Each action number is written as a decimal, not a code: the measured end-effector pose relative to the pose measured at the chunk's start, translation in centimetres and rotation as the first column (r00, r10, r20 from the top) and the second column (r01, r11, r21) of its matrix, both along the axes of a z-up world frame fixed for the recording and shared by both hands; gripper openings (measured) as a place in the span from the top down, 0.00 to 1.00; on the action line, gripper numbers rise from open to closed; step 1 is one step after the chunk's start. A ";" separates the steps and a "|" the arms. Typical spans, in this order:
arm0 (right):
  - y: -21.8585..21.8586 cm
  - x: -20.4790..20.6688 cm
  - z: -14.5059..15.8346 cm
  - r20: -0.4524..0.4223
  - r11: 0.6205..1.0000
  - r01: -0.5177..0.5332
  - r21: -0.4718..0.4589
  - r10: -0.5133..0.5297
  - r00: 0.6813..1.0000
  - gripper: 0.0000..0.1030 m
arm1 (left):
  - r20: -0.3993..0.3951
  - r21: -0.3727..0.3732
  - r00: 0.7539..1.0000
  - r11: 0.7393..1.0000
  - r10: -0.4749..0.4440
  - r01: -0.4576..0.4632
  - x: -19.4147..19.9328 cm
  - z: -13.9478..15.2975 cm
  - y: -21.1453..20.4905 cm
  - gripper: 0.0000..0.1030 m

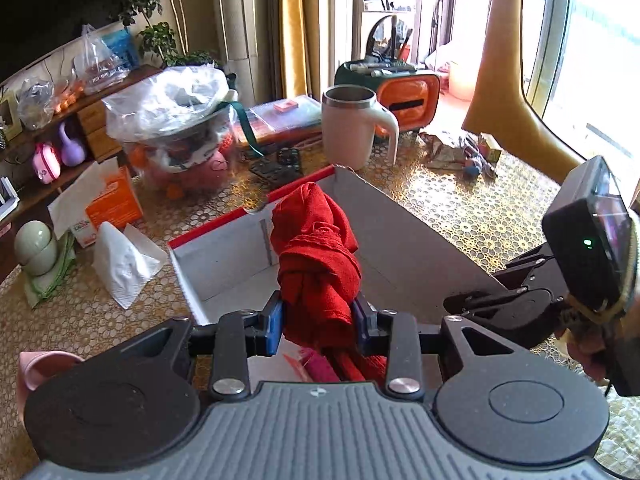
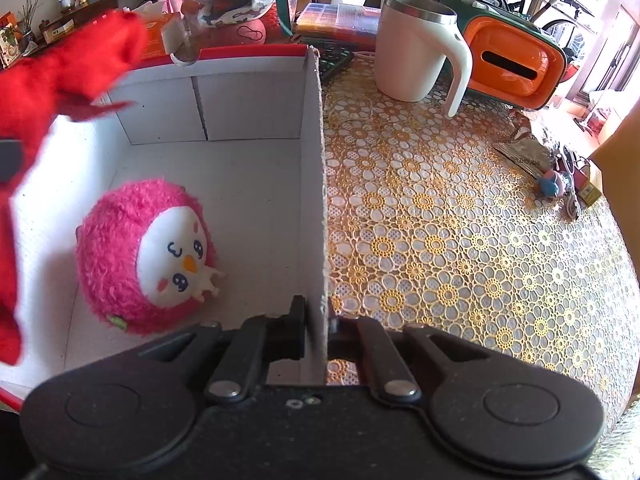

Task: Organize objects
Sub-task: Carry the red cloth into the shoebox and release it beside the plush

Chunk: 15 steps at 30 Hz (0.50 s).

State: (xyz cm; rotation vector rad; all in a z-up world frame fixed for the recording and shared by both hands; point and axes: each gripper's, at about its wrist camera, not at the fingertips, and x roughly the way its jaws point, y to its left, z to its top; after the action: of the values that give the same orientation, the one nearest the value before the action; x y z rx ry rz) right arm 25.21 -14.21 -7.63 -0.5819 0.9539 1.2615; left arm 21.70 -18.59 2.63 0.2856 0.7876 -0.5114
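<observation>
Red cloth [image 1: 316,256] in left jaws — right jaws on box wall [image 2: 316,184], pink plush [image 2: 144,256] inside.

A box [image 2: 256,104] stood on the table [image 2: 460,240], with a plush toy [image 2: 144,256] inside near its left wall. Right of the box's far corner stood a mug [image 2: 416,48]; a tissue holder [image 2: 516,64] sat further right, perhaps slightly behind it.

Bright daylight floods in from the window [image 1: 592,60] on my right — blown-out glare there, fisheye bending every edge.
</observation>
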 end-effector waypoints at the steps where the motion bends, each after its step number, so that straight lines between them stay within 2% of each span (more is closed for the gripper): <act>1: 0.0 0.0 0.0 0.000 1.000 -0.001 0.001 0.001 1.000 0.95 | -0.006 0.008 1.000 1.000 0.002 -0.002 0.3 -0.4 -0.5 0.68; 8: 0.0 0.1 -0.1 0.000 1.000 -0.014 0.003 0.014 1.000 0.95 | -0.046 0.095 0.999 0.995 0.025 -0.020 2.2 -2.9 -1.7 0.68; 15: -0.1 -0.1 -0.2 0.001 1.000 -0.020 -0.002 0.020 1.000 0.95 | -0.080 0.127 0.995 0.991 0.056 -0.046 2.8 -4.6 -1.1 0.67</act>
State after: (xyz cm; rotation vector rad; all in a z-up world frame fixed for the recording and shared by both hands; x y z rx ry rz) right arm 25.15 -14.28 -7.88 -0.5950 0.9505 1.2783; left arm 24.55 -19.70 -2.00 0.3606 0.9075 -0.4284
